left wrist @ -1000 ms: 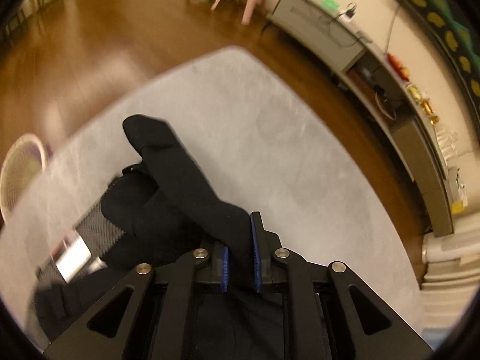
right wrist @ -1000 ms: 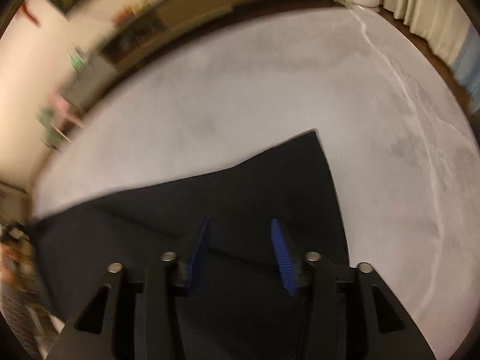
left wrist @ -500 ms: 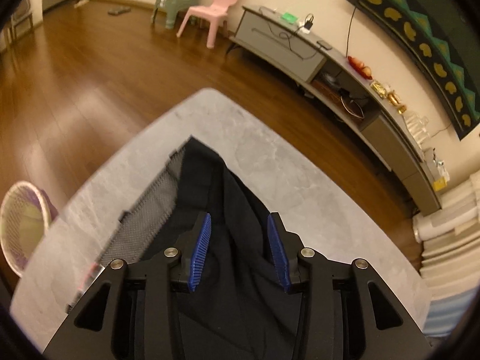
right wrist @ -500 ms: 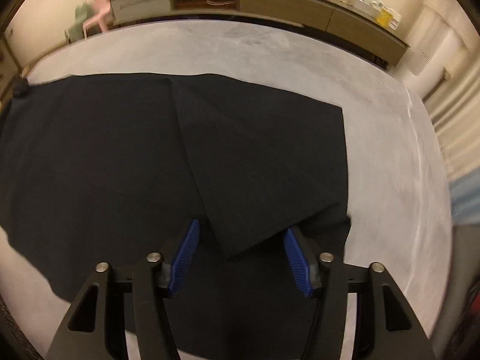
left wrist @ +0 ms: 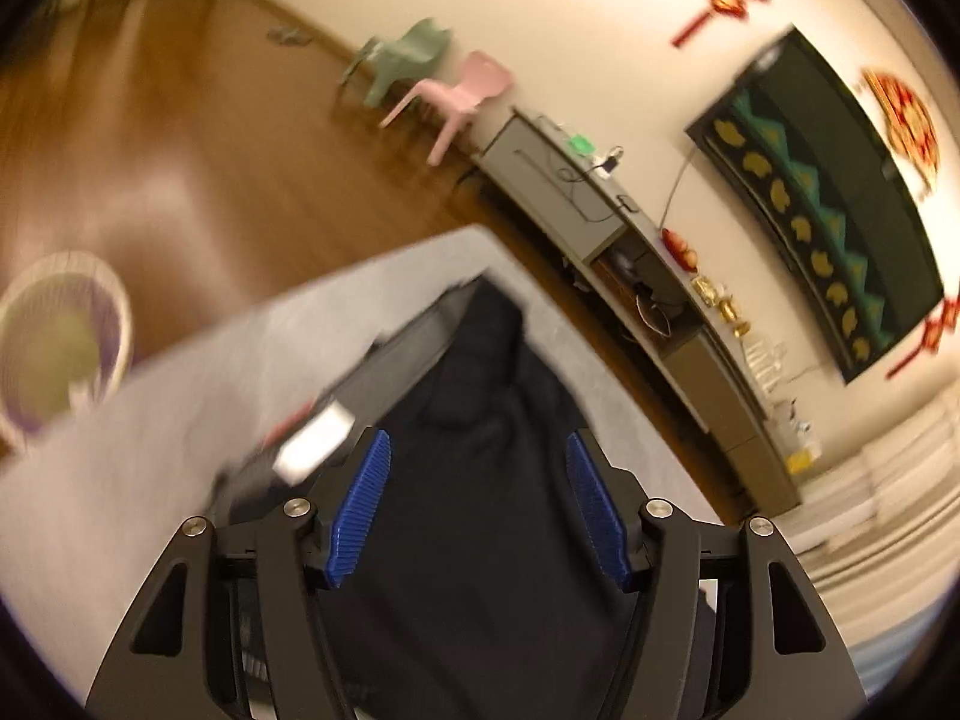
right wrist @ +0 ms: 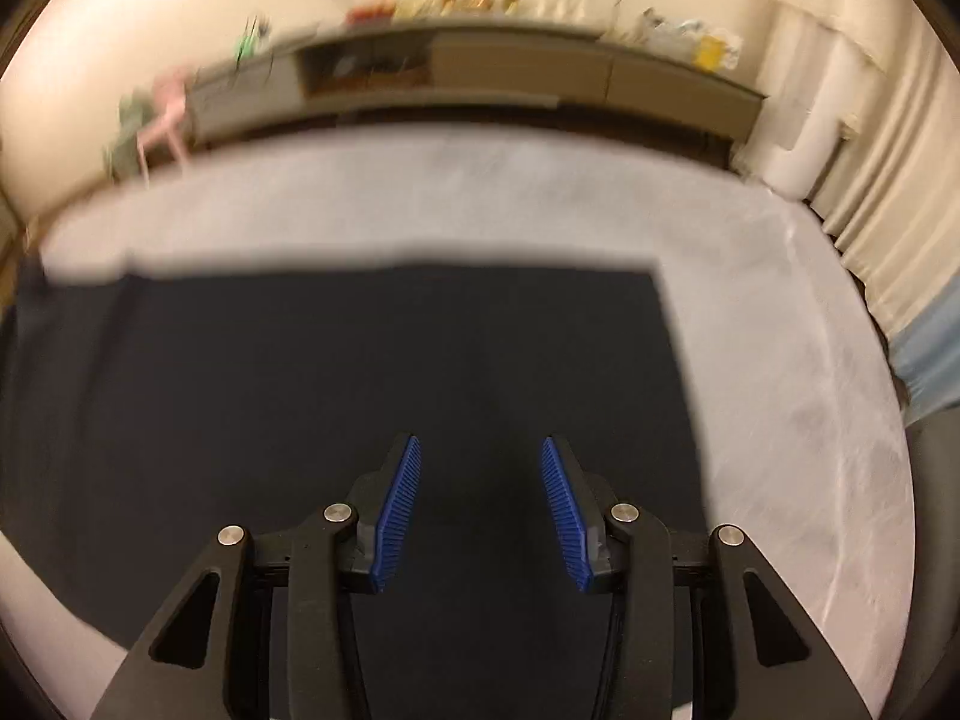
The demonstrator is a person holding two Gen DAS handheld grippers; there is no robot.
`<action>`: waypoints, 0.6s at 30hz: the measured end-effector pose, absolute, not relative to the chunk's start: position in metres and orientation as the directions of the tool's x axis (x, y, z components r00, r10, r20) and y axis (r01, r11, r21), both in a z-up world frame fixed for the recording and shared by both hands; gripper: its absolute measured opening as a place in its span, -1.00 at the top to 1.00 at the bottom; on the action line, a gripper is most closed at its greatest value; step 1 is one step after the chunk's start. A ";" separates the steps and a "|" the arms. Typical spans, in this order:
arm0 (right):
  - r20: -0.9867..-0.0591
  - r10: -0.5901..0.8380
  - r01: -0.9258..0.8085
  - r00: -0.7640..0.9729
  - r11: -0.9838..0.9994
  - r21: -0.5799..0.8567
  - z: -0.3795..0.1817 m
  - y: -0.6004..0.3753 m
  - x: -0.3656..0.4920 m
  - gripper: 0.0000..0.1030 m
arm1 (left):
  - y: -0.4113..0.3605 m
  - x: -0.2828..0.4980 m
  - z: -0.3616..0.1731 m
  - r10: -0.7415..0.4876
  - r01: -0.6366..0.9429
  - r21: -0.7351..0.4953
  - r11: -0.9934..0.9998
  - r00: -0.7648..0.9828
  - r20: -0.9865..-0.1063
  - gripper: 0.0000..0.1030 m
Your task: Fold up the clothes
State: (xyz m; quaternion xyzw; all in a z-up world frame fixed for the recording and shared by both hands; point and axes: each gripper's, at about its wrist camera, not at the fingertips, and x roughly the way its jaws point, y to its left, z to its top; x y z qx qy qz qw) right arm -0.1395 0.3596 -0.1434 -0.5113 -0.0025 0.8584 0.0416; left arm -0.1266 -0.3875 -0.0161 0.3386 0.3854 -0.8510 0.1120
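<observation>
A black garment [right wrist: 372,372] lies spread on the grey surface [right wrist: 780,312]. My right claw [right wrist: 480,504] hovers over its flat part, jaws apart and empty. My left claw [left wrist: 477,507] is likewise open over a bunched, creased end [left wrist: 486,360]. The cloth looks soft, light and limp; I would pinch it at a corner or hem edge.

A grey rug [right wrist: 780,324] covers the wood floor [left wrist: 180,138]; a black garment [right wrist: 360,372] lies flat on it.
</observation>
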 end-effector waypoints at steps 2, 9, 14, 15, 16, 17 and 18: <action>-0.888 0.089 -0.068 -0.451 -0.996 -0.065 -0.152 0.356 -0.133 0.14 | -0.387 -0.113 -0.043 0.101 0.469 -0.597 -0.651 -0.726 -0.680 -0.24; -0.906 0.181 -0.168 -0.382 -0.978 -0.124 -0.151 0.387 -0.095 0.11 | -0.389 -0.091 -0.070 0.123 0.492 -0.638 -0.592 -0.727 -0.675 -0.24; -0.907 0.295 -0.248 -0.300 -0.942 -0.225 -0.144 0.402 -0.064 0.10 | -0.390 -0.083 -0.058 0.087 0.487 -0.670 -0.560 -0.770 -0.632 -0.24; -0.905 0.323 -0.254 -0.277 -0.933 -0.255 -0.143 0.403 -0.062 0.10 | -0.390 -0.081 -0.056 0.080 0.486 -0.677 -0.553 -0.778 -0.623 -0.24; -0.903 0.348 -0.254 -0.252 -0.924 -0.285 -0.142 0.404 -0.062 0.09 | -0.390 -0.081 -0.056 0.086 0.485 -0.691 -0.535 -0.783 -0.616 -0.24; -0.901 0.377 -0.244 -0.213 -0.914 -0.324 -0.141 0.403 -0.064 0.07 | -0.390 -0.083 -0.056 0.102 0.486 -0.711 -0.508 -0.786 -0.610 -0.24; -0.893 0.415 -0.237 -0.171 -0.897 -0.372 -0.140 0.402 -0.068 0.07 | -0.389 -0.086 -0.056 0.114 0.481 -0.722 -0.498 -0.789 -0.604 -0.24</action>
